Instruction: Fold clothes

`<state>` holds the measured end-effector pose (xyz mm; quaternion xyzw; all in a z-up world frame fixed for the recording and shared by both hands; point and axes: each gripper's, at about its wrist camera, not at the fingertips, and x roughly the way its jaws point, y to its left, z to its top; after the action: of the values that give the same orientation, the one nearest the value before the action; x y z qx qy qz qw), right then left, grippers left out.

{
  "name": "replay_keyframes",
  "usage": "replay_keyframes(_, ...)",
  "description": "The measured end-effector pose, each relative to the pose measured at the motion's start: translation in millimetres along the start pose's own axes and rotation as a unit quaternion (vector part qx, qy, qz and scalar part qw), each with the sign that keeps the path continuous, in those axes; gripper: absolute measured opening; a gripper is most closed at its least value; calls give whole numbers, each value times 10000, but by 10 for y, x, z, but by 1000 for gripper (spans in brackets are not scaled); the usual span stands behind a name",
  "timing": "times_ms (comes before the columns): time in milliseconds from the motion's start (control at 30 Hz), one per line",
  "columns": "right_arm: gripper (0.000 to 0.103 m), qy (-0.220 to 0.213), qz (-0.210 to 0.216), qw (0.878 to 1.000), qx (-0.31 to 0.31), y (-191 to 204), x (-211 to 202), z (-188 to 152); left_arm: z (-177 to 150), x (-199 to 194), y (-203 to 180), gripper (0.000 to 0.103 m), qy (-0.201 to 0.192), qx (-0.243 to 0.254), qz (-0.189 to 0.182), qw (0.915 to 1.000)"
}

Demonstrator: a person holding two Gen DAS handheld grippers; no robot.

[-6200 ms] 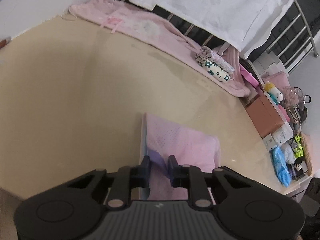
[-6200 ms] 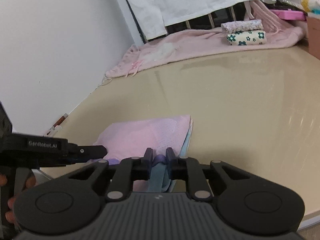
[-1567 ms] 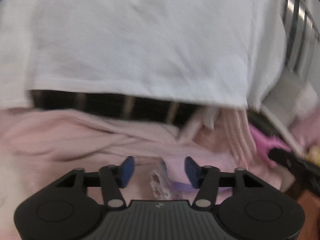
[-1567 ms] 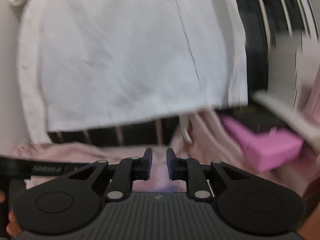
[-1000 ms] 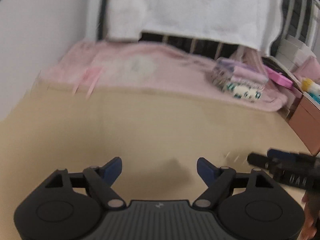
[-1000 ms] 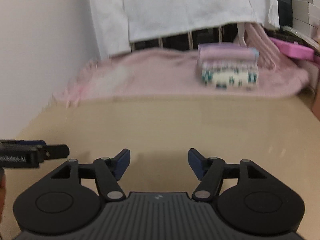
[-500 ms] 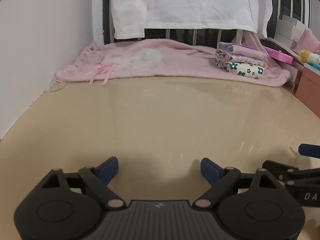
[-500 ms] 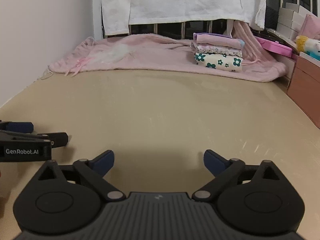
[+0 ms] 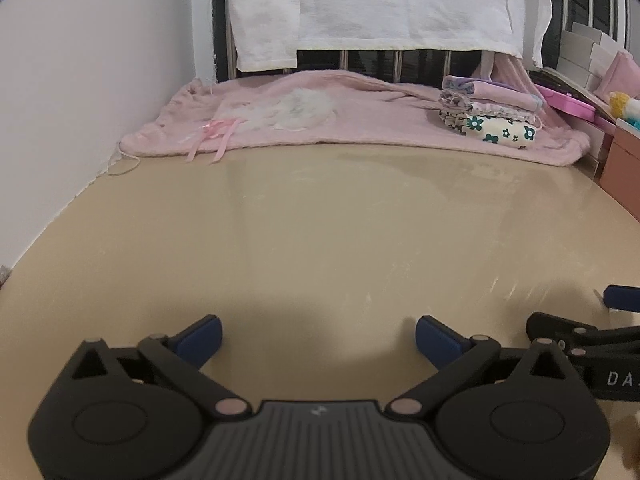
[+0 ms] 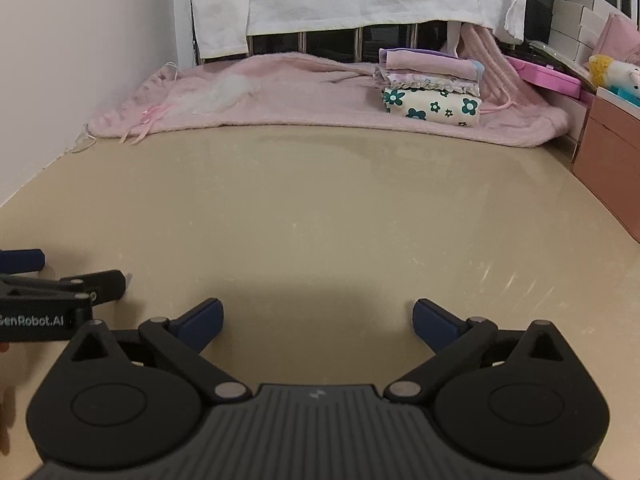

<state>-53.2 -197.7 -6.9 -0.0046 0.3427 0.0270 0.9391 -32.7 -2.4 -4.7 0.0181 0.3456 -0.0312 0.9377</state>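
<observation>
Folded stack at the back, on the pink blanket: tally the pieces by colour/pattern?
Pink and lilac, top: 1
Small floral print with a frill, middle: 1
Cream with dark green flowers, bottom: 1
Total: 3 visible layers. Any thinner pieces tucked between them cannot be told apart. The stack sits on the pink blanket.

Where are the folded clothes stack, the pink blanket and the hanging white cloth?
folded clothes stack [image 10: 431, 87], right wrist view, on the front face of its middle layers.
pink blanket [image 10: 304, 92], right wrist view, on its flat middle.
hanging white cloth [image 9: 400, 0], left wrist view, on its central panel.
</observation>
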Motion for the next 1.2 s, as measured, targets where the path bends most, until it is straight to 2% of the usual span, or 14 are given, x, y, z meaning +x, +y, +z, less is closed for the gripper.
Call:
replay_keyframes(300,103,-15,-102,9999,57,51,-6,-8,-92,-89,-37,103,-101,-60,116,9999)
replay_keyframes(567,102,-36,99,9999,-60,67,-40,-27,-81,-81,-40,103,-94,-71,107,9999)
replay_keyframes(767,102,-39,-121,9998,123,37,-48,-26,-78,-64,-32,103,-99,-41,58,9999)
replay_keyframes(1200,103,-69,-217,9996,157,43,-63,-35,-89,-74,-37,103,-113,-24,40,9999)
